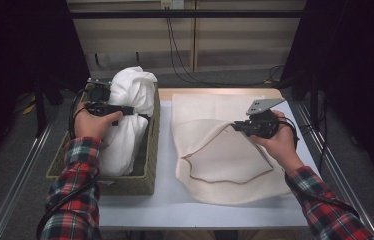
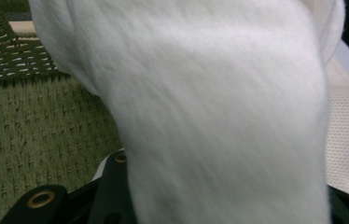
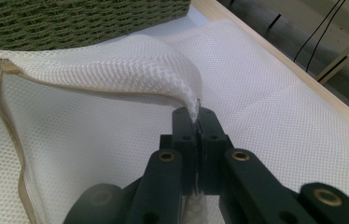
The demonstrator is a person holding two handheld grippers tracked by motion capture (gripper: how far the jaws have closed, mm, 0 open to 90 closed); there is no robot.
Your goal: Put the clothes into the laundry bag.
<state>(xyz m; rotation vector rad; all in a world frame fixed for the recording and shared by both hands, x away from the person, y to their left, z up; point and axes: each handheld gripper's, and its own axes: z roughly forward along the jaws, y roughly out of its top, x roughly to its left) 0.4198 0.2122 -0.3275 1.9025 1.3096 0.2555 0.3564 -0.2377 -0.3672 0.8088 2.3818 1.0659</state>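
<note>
Right fingers pinched tight on the top edge of the mesh bag, holding its mouth open, just beside the basket. Left fingers part closed around the white towel, lifted a little above the basket. Not in the bag yet. Left to do: carry over, push inside.

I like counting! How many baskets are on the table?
1. The green woven basket sits at the table's left side, holding the white towel. None seems hidden.
</note>
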